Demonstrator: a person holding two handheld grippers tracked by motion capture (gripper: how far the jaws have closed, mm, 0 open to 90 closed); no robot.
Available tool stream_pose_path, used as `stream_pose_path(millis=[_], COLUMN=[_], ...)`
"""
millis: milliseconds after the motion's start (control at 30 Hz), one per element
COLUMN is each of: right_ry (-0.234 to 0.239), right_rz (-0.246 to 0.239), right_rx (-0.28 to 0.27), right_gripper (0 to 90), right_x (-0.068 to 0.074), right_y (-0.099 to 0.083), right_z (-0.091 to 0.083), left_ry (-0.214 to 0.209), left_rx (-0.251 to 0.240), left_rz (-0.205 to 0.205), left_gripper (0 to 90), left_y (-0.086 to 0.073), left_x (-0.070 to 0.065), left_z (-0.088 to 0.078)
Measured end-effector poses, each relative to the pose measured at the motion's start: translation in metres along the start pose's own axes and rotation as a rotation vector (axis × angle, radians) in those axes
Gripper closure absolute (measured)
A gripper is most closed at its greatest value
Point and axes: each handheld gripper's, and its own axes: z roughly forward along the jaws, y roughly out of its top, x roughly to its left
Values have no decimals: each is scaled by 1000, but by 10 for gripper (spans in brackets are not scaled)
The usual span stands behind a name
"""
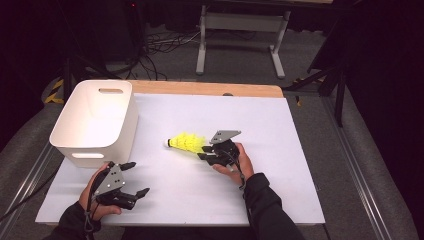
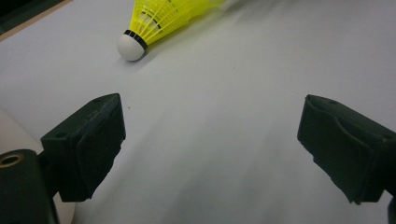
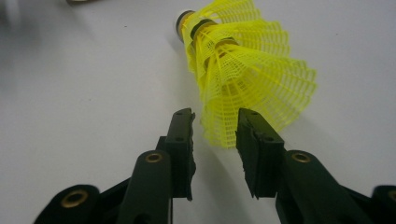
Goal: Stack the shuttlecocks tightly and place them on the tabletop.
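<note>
White bin [image 1: 95,122] at the table's [image 1: 260,200] far-left corner; mid-table lies the yellow mesh shuttlecock [image 1: 186,142] (white cork toward the bin), its skirt rim just ahead of the right gripper's [image 1: 204,152] slightly parted, empty jaws. Left gripper [image 1: 136,179] gapes wide, empty.

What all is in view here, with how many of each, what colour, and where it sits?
shuttlecocks: looks like a nested stack, exact count unclear, yellow skirts, white cork, lying on its side mid-table
bin: one, white, empty, far left of the table
table: one, white top, wooden far edge
desk frame: one, pale grey, on the floor beyond the table
cables: several, black, floor behind the bin
left gripper: one, black, jaws wide open, near-left table edge
right gripper: one, black, jaws slightly apart at the skirt rim, not clamping
</note>
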Motion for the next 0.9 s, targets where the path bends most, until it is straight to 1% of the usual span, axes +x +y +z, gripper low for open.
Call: stream_pose_path(millis=[100,133,167,233,300,433,533,567,600,633,700,733,767,800,833,867,900], right_ry=[-2,-3,-4,-8,-9,-12,-20,-23,-23,-31,-34,-38,-47,-47,-57,-67,-70], right_rz=[-10,-11,-10,-9,-9,-4,-3,-3,-3,-4,-1,-2,-6,-6,-12,-15,-12], right_rx=[1,0,-2,-8,-7,-4,-8,-9,-9,-17,-27,-31,-31,-31,-33,-39,-44], right_gripper=[680,676,676,666,667,653,634,626,626,601,597,589,568,568,559,539,525], right_x=[2,2,2,2,2,1,0,0,0,-1,-2,-2,-2,-2,-1,-1,-1], right_y=[1,1,1,1,0,-2,-4,-4,-4,-5,-6,-6,-7,-7,-7,-8,-9], right_z=[-2,-3,-3,-5,-7,-9,-13,-15,-15,-21,-27,-29,-32,-32,-35,-39,-43], left_ry=[18,14,20,21,19,17,7,-3,-3,-18,-14,-25,-34,-34,-33,-50,-46], left_rx=[0,-6,-9,-12,-14,1,-1,11,11,10,20,24,17,17,21,24,26], left_rz=[-11,-11,-14,-5,1,-14,-15,-26,-26,-37,-39,-52,-60,-60,-68,-83,-90], left_gripper=[85,85,86,87,87,79,68,62,53,54,53,49,46,50,50,43,42], left_y=[6,9,11,17,22,34,45,49,49,56,61,65,67,67,71,73,75], left_x=[2,3,3,3,4,8,12,15,15,19,23,25,28,28,31,33,35], left_z=[8,10,12,18,23,39,53,59,59,68,74,79,82,82,87,92,95])
